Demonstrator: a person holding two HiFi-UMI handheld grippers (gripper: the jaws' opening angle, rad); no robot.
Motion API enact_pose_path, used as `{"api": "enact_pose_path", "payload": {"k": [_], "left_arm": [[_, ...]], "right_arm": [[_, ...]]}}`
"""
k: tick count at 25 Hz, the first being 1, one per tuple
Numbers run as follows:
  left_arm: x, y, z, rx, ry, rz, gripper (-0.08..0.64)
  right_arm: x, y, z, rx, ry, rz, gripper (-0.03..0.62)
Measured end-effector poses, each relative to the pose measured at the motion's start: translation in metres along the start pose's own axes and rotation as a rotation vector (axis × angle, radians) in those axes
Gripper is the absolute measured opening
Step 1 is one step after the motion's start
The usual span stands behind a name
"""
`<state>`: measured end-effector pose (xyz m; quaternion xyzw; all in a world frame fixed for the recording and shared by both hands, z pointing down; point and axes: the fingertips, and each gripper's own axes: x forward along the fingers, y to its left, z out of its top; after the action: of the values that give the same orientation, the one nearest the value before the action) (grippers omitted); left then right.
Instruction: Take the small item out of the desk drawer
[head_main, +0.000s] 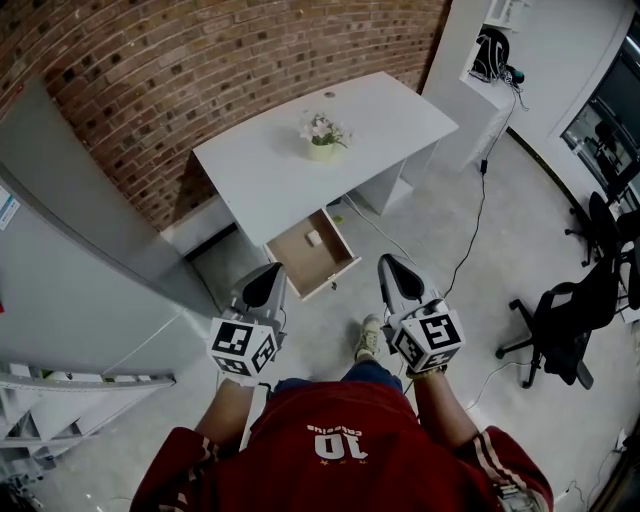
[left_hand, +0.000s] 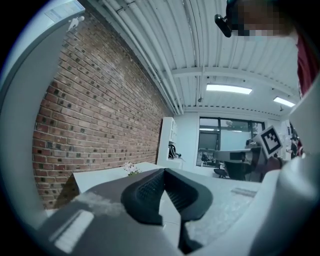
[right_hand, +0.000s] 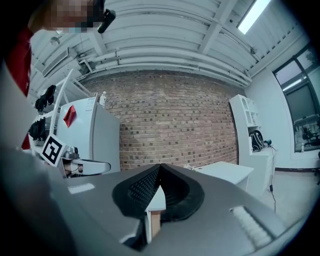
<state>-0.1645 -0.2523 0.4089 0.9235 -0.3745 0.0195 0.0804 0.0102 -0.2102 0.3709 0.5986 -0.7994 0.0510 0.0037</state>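
Nearest, the left gripper and right gripper hang just short of the open light-wood drawer, each with its jaws pressed together on nothing. Inside the drawer, toward its back, lies the small pale blocky item. It looks light and rigid, probably best pinched across its short sides. Beyond the drawer spreads the white desk surface.

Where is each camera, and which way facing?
Head view: on head, steeply down at desk, open drawer; left gripper, right gripper, red shirt.
Left gripper view: along its shut jaws toward brick wall, desk; right gripper at right.
Right gripper view: along its shut jaws toward brick wall, desk; left gripper at left.
Shared: brick wall, desk.
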Motion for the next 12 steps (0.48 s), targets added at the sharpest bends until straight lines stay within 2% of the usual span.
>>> {"api": "enact_pose_path", "payload": {"k": [6,12], "left_arm": [[0.039,-0.004,-0.007,0.028,0.024,0.034,0.003],[0.106,-0.004,0.018,0.026,-0.049,0.039,0.003]], "right_arm": [[0.03,-0.033,0.004,0.02,-0.03,0.059,0.003],[0.08,-0.075,0.025,-0.016,-0.047,0.146,0.003]]}}
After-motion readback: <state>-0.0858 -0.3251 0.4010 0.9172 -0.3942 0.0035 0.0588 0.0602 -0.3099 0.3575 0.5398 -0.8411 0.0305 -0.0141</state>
